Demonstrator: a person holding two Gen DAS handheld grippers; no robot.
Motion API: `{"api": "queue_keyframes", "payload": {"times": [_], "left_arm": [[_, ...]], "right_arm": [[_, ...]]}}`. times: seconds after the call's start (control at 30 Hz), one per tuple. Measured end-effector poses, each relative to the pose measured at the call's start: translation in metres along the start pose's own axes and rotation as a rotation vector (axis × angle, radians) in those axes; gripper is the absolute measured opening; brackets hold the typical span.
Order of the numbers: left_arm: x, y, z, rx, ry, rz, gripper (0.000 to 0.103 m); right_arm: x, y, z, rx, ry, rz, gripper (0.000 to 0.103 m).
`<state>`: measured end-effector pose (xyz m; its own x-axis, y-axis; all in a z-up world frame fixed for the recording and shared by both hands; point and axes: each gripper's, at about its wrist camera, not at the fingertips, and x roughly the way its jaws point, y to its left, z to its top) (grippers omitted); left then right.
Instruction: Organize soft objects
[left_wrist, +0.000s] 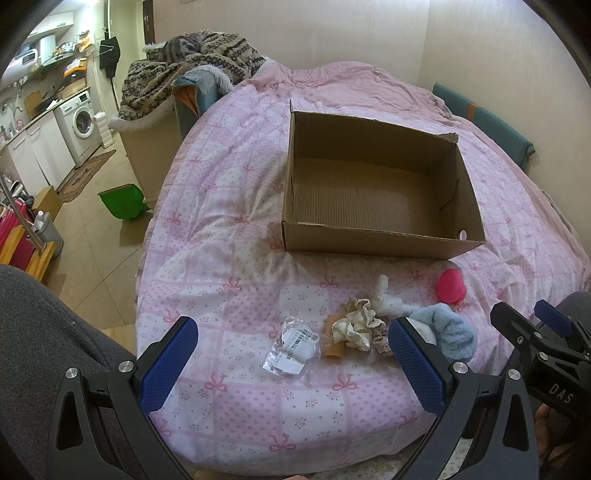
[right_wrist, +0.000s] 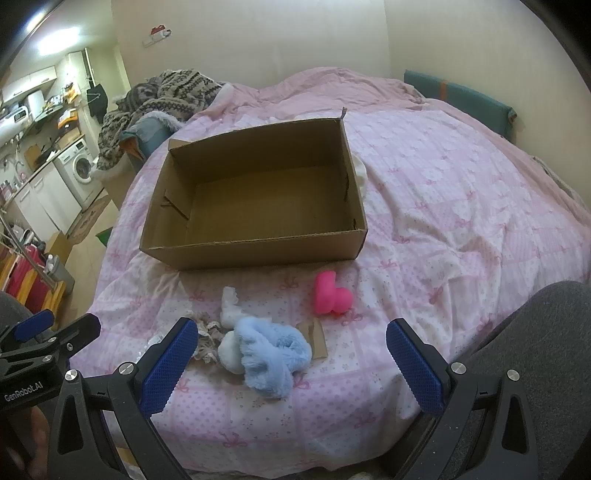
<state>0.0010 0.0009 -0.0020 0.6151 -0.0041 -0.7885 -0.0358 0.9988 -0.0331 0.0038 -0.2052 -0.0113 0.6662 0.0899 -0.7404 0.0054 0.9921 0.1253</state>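
Cardboard box (left_wrist: 380, 192) sits open on the pink bedspread (left_wrist: 229, 236), nothing inside. Near it lie a blue fluffy cloth (right_wrist: 271, 354), pink toy (right_wrist: 330, 293) and frilly scrunchies (left_wrist: 356, 326). Left gripper (left_wrist: 291, 349) and right gripper (right_wrist: 291, 350) gape, empty.

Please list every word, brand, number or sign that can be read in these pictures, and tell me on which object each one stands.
"DAS", on the body of the right gripper, seen from the left wrist view.
"GenRobot.AI", on the body of the left gripper, seen from the right wrist view.
Printed label on the clear plastic packet: too small and blurred to read.
Cardboard box: no print visible.
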Motion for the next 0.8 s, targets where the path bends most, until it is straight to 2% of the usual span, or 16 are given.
{"api": "queue_keyframes", "payload": {"times": [0.8], "left_arm": [[0.0013, 0.0032, -0.0026, -0.001, 0.000, -0.001, 0.103]], "right_arm": [[0.0001, 0.0009, 0.0005, 0.000, 0.001, -0.002, 0.103]]}}
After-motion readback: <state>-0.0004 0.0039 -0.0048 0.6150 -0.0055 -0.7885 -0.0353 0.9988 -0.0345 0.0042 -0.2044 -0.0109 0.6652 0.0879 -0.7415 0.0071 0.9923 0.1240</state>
